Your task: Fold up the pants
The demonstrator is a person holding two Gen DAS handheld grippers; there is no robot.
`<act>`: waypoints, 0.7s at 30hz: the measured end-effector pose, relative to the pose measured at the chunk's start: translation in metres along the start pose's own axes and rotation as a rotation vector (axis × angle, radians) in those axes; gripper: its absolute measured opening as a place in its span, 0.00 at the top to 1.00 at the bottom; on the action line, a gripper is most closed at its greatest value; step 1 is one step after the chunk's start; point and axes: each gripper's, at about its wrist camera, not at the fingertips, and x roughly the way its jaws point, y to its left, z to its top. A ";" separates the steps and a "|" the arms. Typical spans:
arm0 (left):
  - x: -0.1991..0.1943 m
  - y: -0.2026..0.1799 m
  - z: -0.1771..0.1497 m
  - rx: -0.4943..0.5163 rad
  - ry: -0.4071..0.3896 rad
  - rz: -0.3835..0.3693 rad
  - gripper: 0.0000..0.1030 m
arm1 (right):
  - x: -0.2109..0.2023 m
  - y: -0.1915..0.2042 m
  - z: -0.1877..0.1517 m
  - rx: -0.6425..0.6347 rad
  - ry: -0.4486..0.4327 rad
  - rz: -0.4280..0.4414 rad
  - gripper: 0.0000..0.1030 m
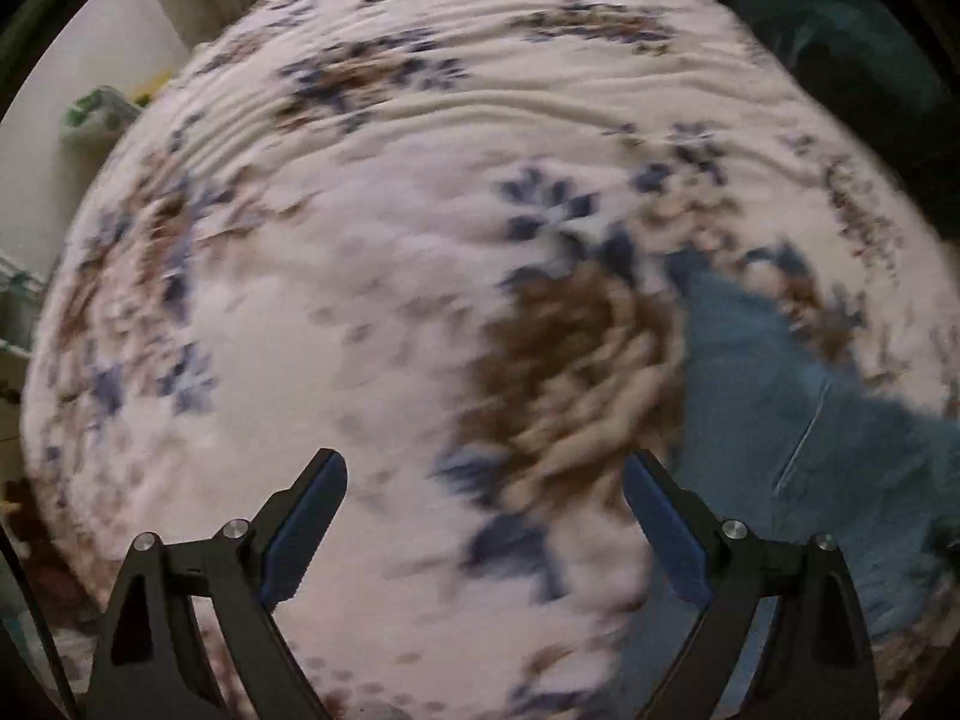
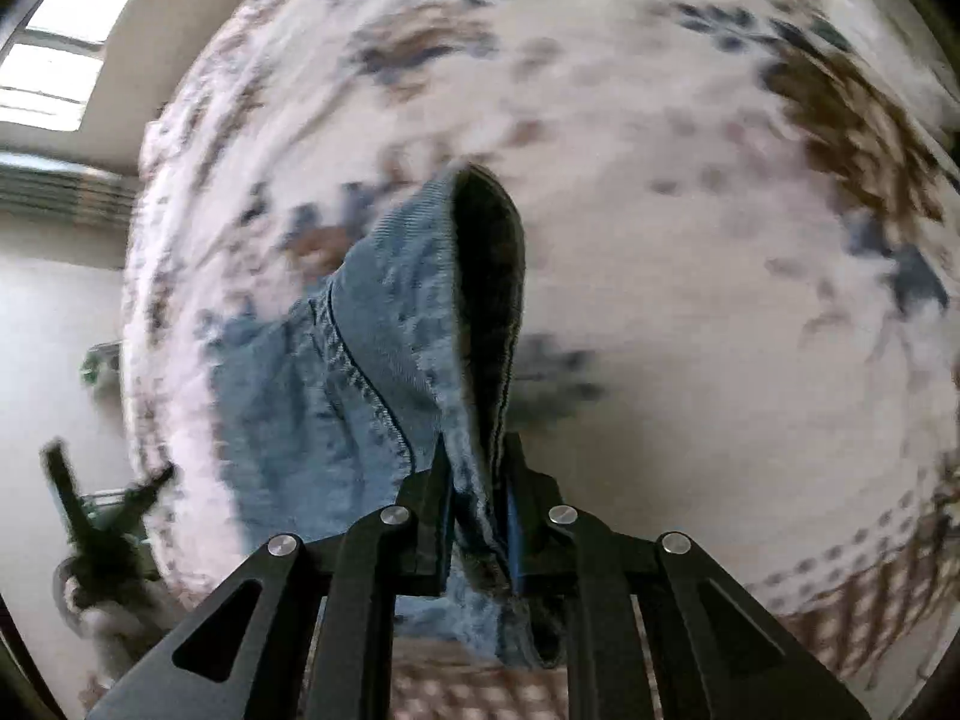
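Observation:
Blue denim pants (image 2: 360, 372) hang from my right gripper (image 2: 477, 468), which is shut on a fold of the denim and holds it above the floral bedspread (image 2: 690, 300). A dark opening of the pants gapes upward just past the fingers. In the left wrist view the pants (image 1: 780, 408) lie on the bedspread at the right. My left gripper (image 1: 483, 516) is open and empty above the bedspread, to the left of the denim. Both views are blurred by motion.
The bed is covered by a pale bedspread with blue and brown flowers (image 1: 360, 300). A dark green heap (image 1: 840, 30) lies at the bed's far right. A wall and window (image 2: 54, 42) stand to the left. Another gripper-like dark tool (image 2: 96, 528) shows at the bed's left edge.

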 end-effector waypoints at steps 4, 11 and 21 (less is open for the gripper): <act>0.023 -0.030 0.026 -0.016 0.036 -0.118 0.09 | 0.041 -0.034 0.013 0.043 0.144 0.016 0.59; 0.092 -0.071 0.062 -0.042 0.167 -0.307 0.13 | 0.027 -0.058 0.032 0.157 0.040 0.117 0.29; 0.119 -0.053 0.071 -0.143 0.174 -0.417 0.80 | 0.058 -0.051 0.074 0.225 -0.051 0.219 0.74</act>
